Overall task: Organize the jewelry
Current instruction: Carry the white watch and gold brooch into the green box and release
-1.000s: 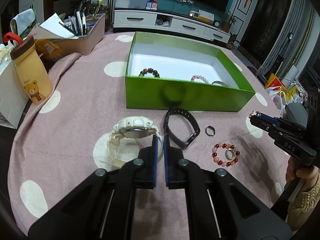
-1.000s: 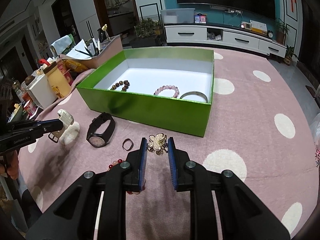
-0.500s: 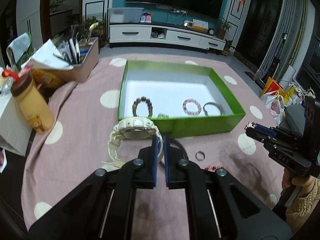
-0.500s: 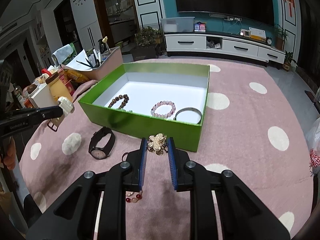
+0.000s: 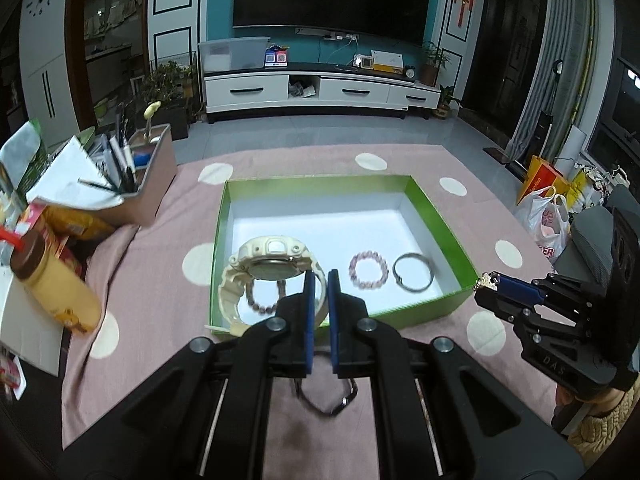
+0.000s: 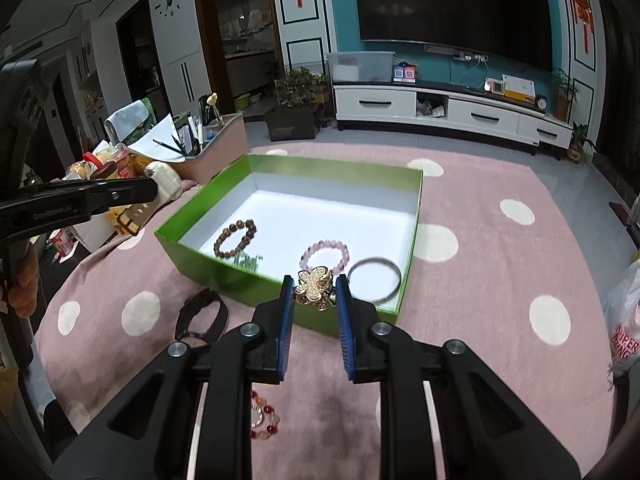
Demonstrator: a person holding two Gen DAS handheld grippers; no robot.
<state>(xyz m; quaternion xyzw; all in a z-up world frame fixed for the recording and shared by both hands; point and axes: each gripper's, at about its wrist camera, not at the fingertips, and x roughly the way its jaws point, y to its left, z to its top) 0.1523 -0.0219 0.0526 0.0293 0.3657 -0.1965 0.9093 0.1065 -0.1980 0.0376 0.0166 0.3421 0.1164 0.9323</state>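
Observation:
My left gripper (image 5: 319, 280) is shut on the strap of a cream-white watch (image 5: 268, 264), held above the near left part of the green box (image 5: 440, 208). My right gripper (image 6: 315, 290) is shut on a gold flower brooch (image 6: 314, 286), held over the box's near wall (image 6: 224, 276). Inside the box lie a brown bead bracelet (image 6: 234, 238), a pink bead bracelet (image 6: 324, 254) and a silver bangle (image 6: 374, 280). A black watch (image 6: 202, 314) and a red bead bracelet (image 6: 262, 418) lie on the pink cloth in front of the box.
A pink dotted cloth (image 6: 480, 280) covers the table. A tan organizer with pens (image 5: 132, 176) and a yellow bottle (image 5: 52, 280) stand at the left. A white plastic bag (image 5: 546, 220) sits off the right edge.
Both grippers have risen and moved forward toward the box. The cream watch is now lifted off the cloth and hangs over the box; the brooch is over the near wall.

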